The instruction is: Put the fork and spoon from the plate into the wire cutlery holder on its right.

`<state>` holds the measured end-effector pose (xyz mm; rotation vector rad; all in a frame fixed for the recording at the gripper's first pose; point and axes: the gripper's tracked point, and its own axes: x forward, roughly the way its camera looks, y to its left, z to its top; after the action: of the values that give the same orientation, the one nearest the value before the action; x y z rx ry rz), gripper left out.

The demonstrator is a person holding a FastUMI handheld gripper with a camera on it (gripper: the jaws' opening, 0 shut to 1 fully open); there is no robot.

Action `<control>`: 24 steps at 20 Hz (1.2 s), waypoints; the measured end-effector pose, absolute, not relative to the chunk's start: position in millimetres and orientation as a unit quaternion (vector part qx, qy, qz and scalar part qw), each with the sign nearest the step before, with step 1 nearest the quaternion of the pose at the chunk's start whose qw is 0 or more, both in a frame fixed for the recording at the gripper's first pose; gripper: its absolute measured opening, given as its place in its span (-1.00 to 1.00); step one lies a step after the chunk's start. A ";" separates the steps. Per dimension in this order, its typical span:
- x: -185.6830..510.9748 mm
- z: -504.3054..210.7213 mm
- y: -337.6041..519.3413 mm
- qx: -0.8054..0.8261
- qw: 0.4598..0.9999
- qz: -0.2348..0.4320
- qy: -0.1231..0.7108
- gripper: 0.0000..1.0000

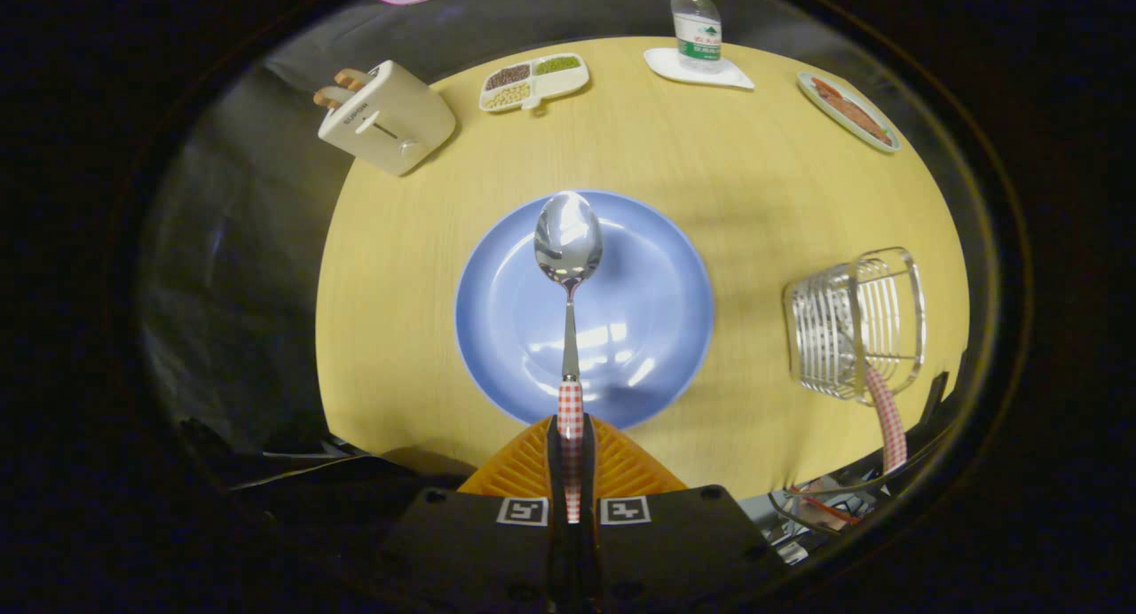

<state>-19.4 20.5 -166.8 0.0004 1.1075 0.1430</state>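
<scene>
Round table, pale yellow wood-grain top, matte. Blue plate near its front edge, glossy, shallow rim, nothing lying on it now. Wire cutlery holder right of the plate, toward the table's right edge: bright metal rods, open top, tilted appearance from the lens. Checked red-and-white handle poking out of it toward the front edge; likely the fork, head hidden among the wires.

Gripper at the front edge, fingers pressed together, pinching the spoon by its checked handle. Spoon's long axis straight ahead along the fingers, polished steel bowl out in front, seen over the plate's far half; apparently lifted clear, though contact with the plate hard to judge.

Key relation: holder off to the right of the held spoon and slightly ahead. Judged next: swing right, tip spoon upright, lower into open top beside the handle already there.

Far edge: cream toaster, divided dish, water bottle, small oval plate.
</scene>
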 end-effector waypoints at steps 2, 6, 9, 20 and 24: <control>-28.6 -145.3 0.0 0.002 0.850 0.057 0.524 -0.85; -44.4 -103.5 -45.5 0.017 0.850 0.030 0.526 -0.85; -47.2 -83.2 -72.8 0.037 0.841 0.016 0.539 -0.85; -66.4 -108.8 -175.1 -0.075 0.717 -0.026 0.692 -0.86; -50.2 -124.0 -170.5 -0.091 0.691 -0.015 0.717 -0.86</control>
<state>-50.2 -170.5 -124.0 -0.2027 1.6026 -0.0342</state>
